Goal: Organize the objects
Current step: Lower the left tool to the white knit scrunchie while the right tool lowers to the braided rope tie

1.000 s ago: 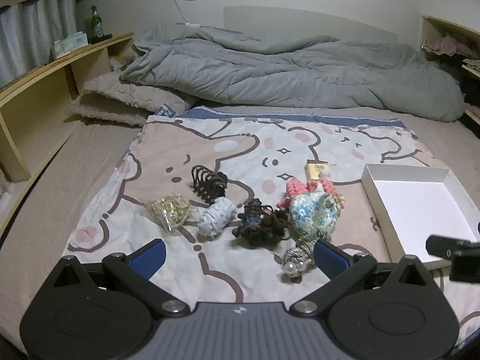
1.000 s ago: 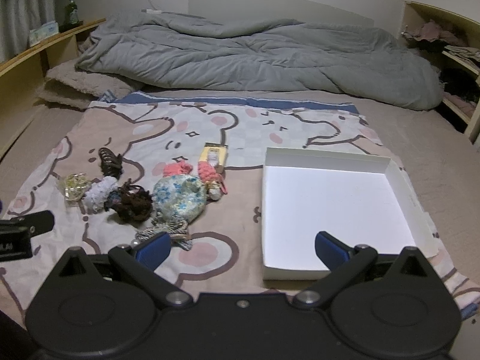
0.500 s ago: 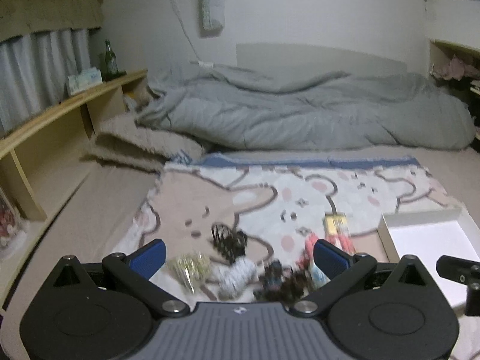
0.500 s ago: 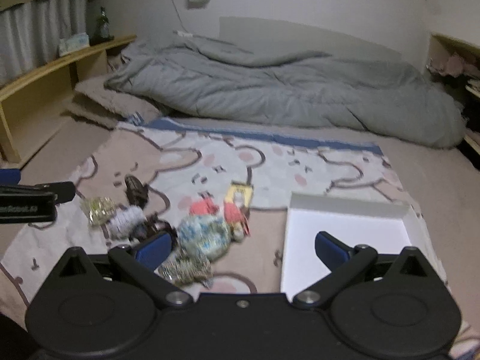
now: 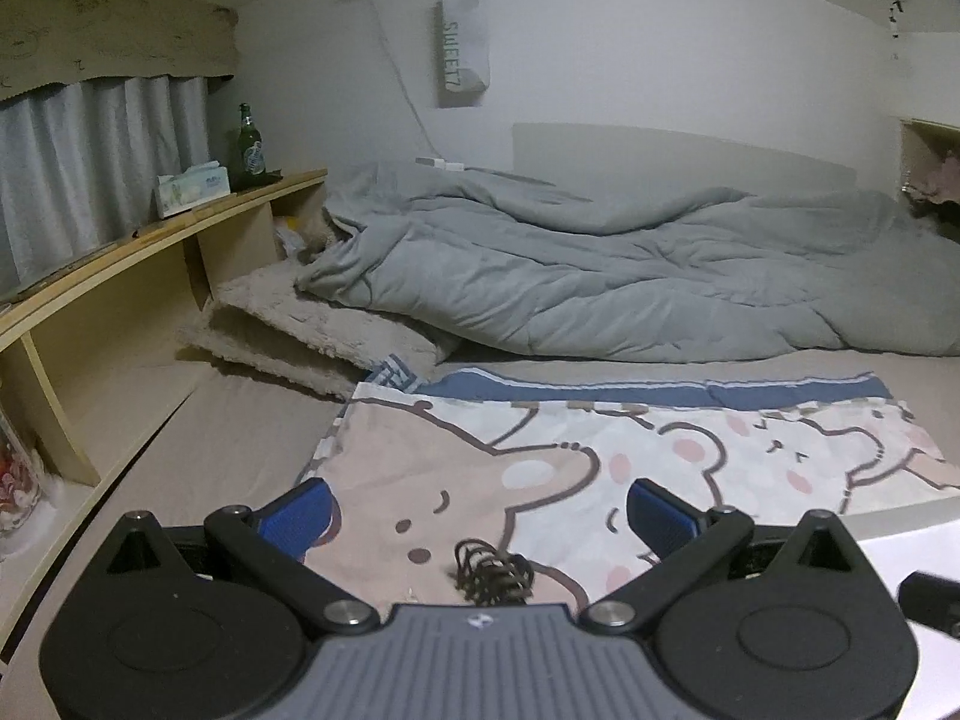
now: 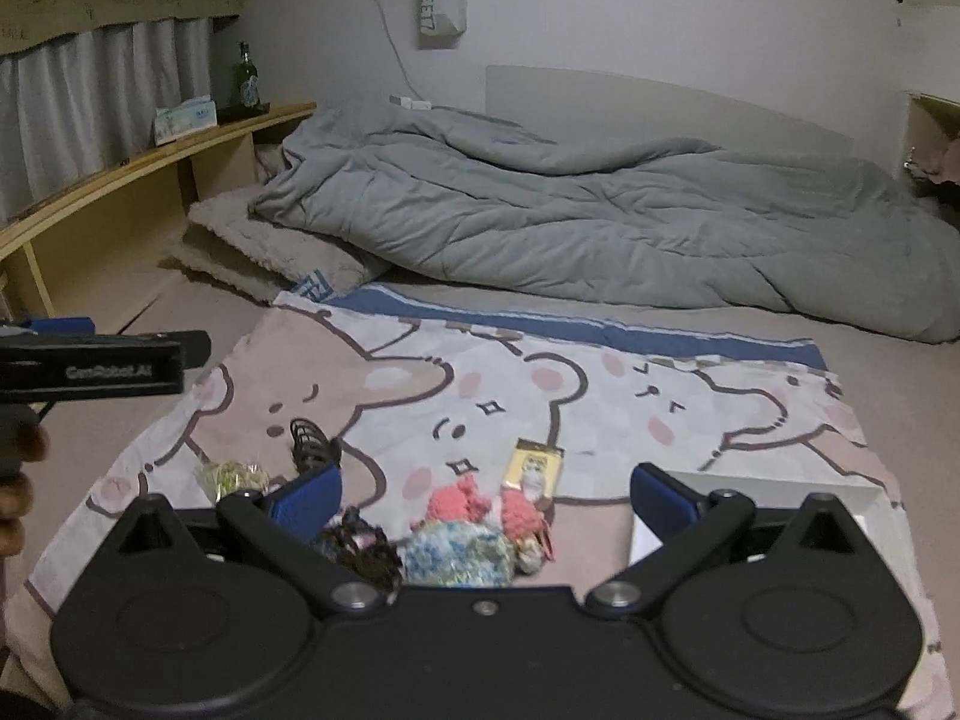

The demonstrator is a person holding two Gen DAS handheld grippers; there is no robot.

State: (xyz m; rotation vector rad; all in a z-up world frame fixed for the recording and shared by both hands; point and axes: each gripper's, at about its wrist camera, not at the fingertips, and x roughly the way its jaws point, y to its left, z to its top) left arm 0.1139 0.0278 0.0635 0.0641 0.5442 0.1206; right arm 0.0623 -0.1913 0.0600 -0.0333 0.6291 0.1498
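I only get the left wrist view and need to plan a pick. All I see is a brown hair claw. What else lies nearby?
Observer: A pink crochet piece lies to the right of the hair claw, next to a yellow card.
Operator: Anything on the claw's left?
Observer: Yes, a pale gold scrunchie.
Operator: Are the right tongs holding something?
Observer: No, the right tongs are open and empty, above a blue flowered scrunchie.

"SWEET7" on hanging pouch (image 5: 463, 48); "GenRobot.AI" on left hand-held gripper (image 6: 90, 369).
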